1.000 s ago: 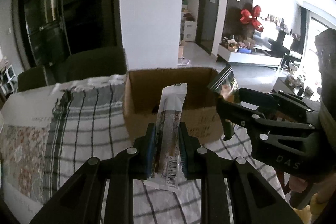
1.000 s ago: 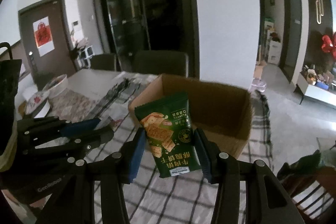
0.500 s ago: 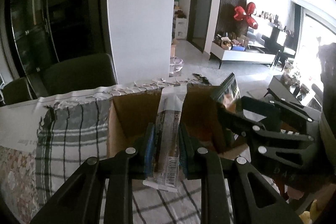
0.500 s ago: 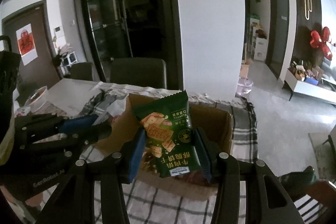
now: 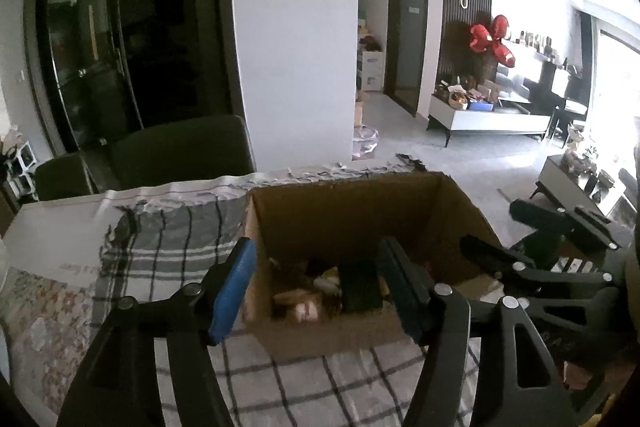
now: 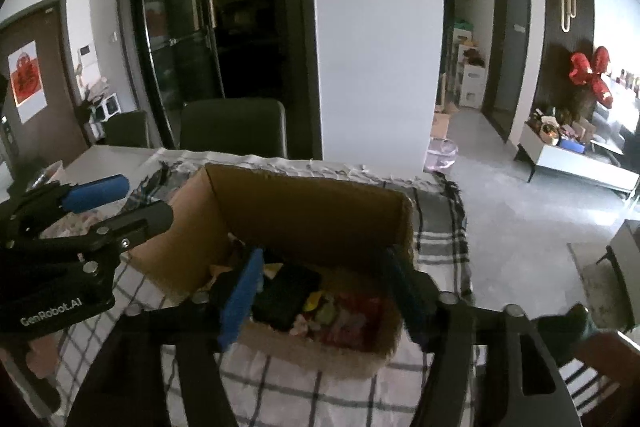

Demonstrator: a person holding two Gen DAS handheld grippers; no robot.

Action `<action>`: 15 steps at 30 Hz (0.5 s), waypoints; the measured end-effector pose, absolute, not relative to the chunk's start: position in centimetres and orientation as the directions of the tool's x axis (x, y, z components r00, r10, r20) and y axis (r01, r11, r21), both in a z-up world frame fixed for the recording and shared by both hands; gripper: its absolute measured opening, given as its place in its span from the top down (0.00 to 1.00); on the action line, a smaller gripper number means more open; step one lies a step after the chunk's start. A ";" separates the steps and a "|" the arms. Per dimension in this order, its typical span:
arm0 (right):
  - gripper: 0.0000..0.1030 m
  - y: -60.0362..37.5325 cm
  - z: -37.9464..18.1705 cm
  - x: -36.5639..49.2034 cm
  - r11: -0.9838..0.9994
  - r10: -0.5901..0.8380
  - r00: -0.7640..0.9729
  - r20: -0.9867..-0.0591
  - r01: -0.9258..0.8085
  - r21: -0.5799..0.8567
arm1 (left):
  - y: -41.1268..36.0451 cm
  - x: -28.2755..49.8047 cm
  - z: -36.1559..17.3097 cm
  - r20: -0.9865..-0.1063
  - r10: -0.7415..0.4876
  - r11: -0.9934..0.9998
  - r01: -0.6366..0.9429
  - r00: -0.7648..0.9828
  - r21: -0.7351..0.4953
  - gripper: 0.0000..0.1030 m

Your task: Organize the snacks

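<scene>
Over box (image 5: 352, 211): both grippers opening (nothing held).

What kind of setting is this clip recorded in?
Most likely a lived-in home, at a dining table: a checked tablecloth with a cardboard box of snacks, dark dining chairs behind it, and a living area with a low white cabinet.

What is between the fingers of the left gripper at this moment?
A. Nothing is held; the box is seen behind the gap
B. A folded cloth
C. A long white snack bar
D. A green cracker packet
A. The left gripper has its jaws opening with nothing between them; only the cardboard box with snacks shows through the gap.
</scene>
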State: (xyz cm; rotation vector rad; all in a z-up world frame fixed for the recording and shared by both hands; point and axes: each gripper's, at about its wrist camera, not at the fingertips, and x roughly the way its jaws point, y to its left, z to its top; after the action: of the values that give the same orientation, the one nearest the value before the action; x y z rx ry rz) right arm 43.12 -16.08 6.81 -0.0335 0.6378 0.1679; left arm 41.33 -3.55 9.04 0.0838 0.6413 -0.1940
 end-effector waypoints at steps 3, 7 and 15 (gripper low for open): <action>0.32 -16.0 7.5 40.8 0.988 0.126 0.806 -0.578 -0.152 0.005 | -3.1 38.8 9.3 -0.583 -0.138 0.981 0.193 0.801 0.032 0.30; 0.23 -15.8 8.5 37.0 0.993 0.084 0.839 -0.538 -0.118 -0.029 | -2.6 35.2 10.0 -0.550 -0.118 0.983 0.176 0.826 0.053 0.23; 0.18 -15.3 10.2 29.0 0.996 0.064 0.879 -0.473 -0.086 -0.026 | -1.6 27.2 11.3 -0.482 -0.109 0.986 0.154 0.869 0.056 0.09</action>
State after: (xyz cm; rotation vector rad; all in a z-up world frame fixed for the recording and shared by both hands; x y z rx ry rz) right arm 29.00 -15.28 10.22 -0.0470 0.4915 0.0784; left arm 27.18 -1.64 11.30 0.0940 0.4981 -0.1378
